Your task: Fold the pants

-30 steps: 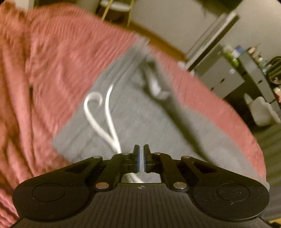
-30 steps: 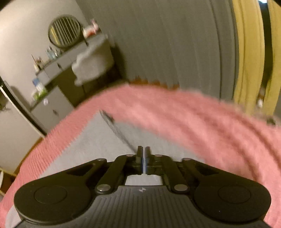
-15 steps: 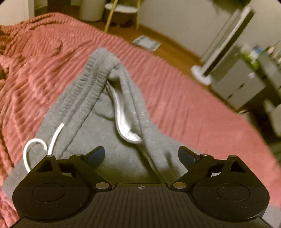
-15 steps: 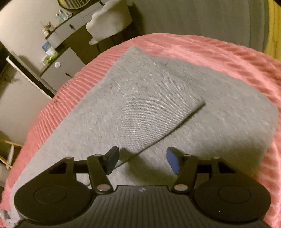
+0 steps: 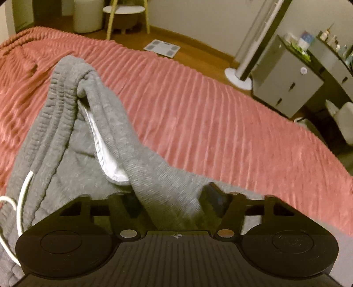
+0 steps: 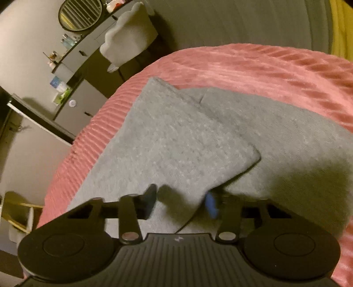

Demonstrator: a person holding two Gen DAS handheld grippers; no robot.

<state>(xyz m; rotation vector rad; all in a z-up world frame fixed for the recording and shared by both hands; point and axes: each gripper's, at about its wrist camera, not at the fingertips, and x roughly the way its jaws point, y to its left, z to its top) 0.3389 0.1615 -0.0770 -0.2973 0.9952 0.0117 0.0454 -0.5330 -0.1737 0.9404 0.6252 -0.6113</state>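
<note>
Grey sweatpants (image 5: 92, 136) lie on a pink ribbed bedspread (image 5: 198, 114). In the left wrist view the ribbed waistband is bunched up, with a white lining and a white drawstring (image 5: 22, 198) showing. My left gripper (image 5: 174, 198) is open, its jaws on either side of a raised fold of grey cloth. In the right wrist view the pants (image 6: 176, 136) have one leg laid flat over the other. My right gripper (image 6: 181, 201) is open just above the edge of the upper layer.
Beyond the bed's far edge the left wrist view shows a wooden floor with a bathroom scale (image 5: 162, 48), a tower fan (image 5: 249, 55) and a grey cabinet (image 5: 284, 84). The right wrist view shows a dresser with a round mirror (image 6: 80, 14), a chair (image 6: 130, 46) and a curtain.
Both grippers were shut a second ago and have opened wide. Both have dropped closer to the pants, which now lie at rest on the bed.
</note>
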